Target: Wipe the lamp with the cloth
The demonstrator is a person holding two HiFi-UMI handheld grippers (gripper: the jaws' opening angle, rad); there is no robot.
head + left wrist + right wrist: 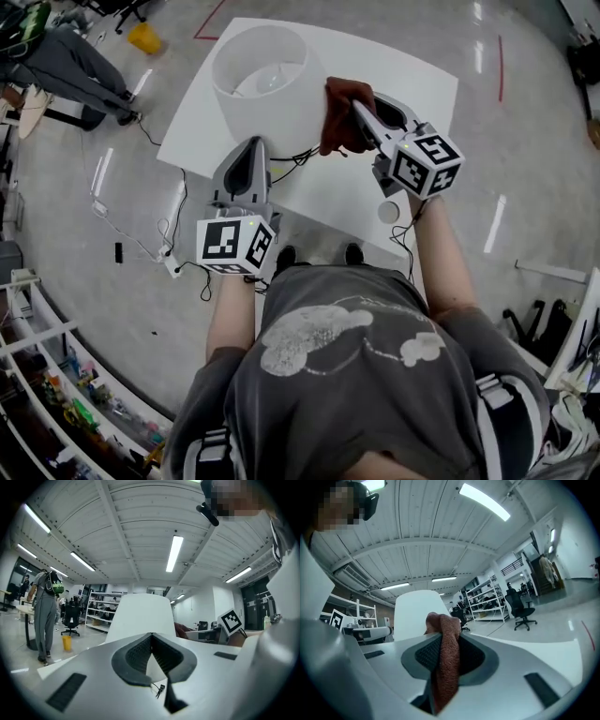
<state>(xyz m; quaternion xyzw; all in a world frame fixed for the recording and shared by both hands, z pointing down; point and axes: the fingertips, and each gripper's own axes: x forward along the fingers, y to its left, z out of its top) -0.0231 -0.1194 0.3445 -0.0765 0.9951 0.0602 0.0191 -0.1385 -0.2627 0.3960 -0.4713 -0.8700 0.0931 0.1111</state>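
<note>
1. The person's two forearms reach forward over the near edge of the white table (328, 192). Each hand holds one gripper, and each gripper has a cube with square markers at its back end.
2. The left gripper (251, 150) is above the table, just in front of the lamp, and it points at the shade. In the left gripper view its fingers (136, 656) meet at the tips and there is nothing between them.
3. The right gripper (361, 117) is at the right side of the lamp. Its fingers (426, 654) are closed on a reddish-brown cloth (339, 117). In the right gripper view the cloth sticks up above the fingers and also hangs down below them.
4. In the head view the cloth is just beside the right side of the shade; I cannot tell if it touches the shade.
5. The lamp (267, 84) stands on the far left part of the table. Its shade is white and open at the top, and a bulb shows inside.
6. A dark cable (295, 157) lies on the table near the foot of the lamp.
7. A small round white object (388, 211) lies on the table under the right gripper.
8. Farther away, on the floor, a yellow bin (145, 37) stands next to another person (44, 616).
</note>
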